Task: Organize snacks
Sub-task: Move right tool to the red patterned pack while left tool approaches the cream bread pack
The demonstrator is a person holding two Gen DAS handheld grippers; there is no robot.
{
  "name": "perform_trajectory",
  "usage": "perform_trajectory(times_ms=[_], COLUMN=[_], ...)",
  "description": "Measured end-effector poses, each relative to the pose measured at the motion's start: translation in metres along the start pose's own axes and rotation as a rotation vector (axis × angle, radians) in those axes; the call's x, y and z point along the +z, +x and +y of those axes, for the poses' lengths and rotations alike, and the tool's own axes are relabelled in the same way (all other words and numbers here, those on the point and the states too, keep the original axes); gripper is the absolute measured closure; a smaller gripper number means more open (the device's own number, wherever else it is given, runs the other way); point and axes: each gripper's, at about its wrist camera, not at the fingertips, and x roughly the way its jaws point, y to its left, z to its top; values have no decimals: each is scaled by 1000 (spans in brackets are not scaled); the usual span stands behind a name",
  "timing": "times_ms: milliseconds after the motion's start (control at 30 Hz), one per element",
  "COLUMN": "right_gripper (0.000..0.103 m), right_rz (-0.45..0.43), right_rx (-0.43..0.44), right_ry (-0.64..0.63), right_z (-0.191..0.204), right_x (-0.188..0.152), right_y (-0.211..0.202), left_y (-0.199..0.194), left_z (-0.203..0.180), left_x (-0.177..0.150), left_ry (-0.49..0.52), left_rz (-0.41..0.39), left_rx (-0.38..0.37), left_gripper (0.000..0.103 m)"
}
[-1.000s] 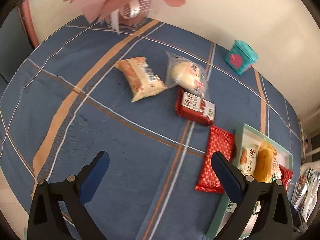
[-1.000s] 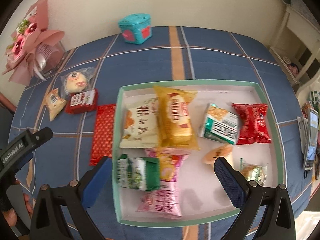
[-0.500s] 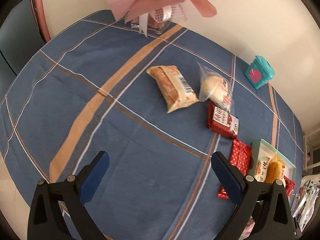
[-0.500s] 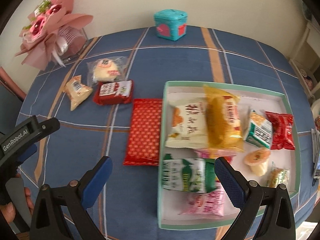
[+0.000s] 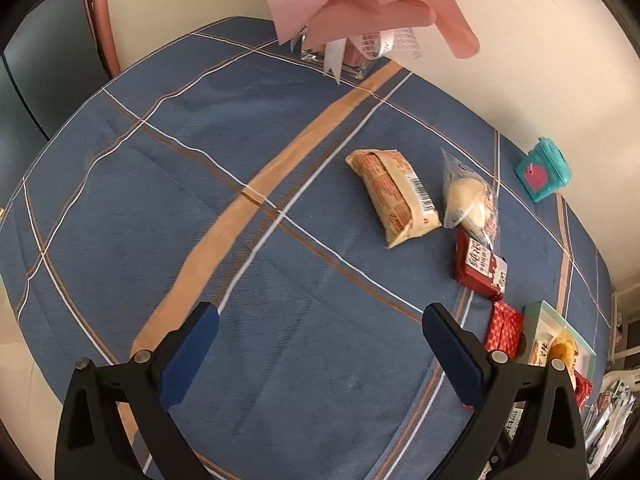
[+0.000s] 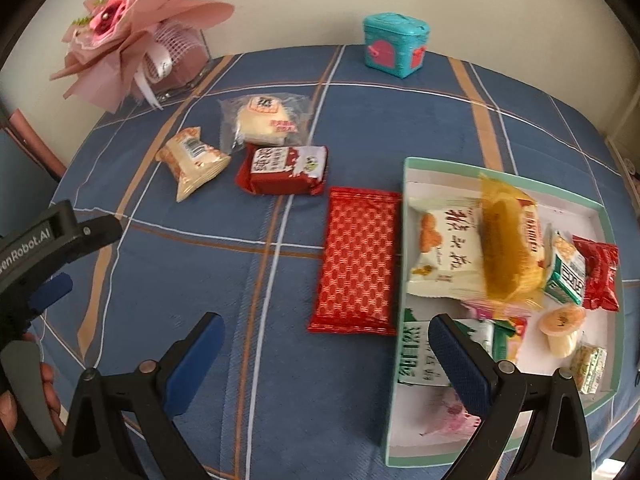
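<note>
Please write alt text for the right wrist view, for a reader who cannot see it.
The open, empty right gripper hovers over a blue plaid tablecloth beside a green-rimmed tray full of snack packets. Four snacks lie outside the tray, the nearest a red patterned packet against its left edge.

Bare cloth (image 6: 200,280) lies before the 4 loose packets; tray (image 6: 400,400) wall blocks the right.

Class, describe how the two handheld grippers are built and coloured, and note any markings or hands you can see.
Both the left gripper and the right gripper have black angular plastic fingers with round metal fasteners and blue textured pads. From the right view, the left one's black body carries white "GenRobot.AI" lettering, with bare fingers beneath.
</note>
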Motion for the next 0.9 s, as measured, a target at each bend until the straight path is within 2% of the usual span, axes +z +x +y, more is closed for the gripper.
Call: perform_trajectory(times_ms=[700,900], right_gripper=[0,0], right_rz=[-63,-59], right_rx=[31,59], right_ry=[64,74], right_z=[-9,-11], right_x=[10,13], right_y=[14,17], left_y=[15,15], left_z=[-14,-20], left_x=[2,2], left_ry=[35,68], left_rz=[30,20], left_rx=[-19,-3], left_gripper=[1,1])
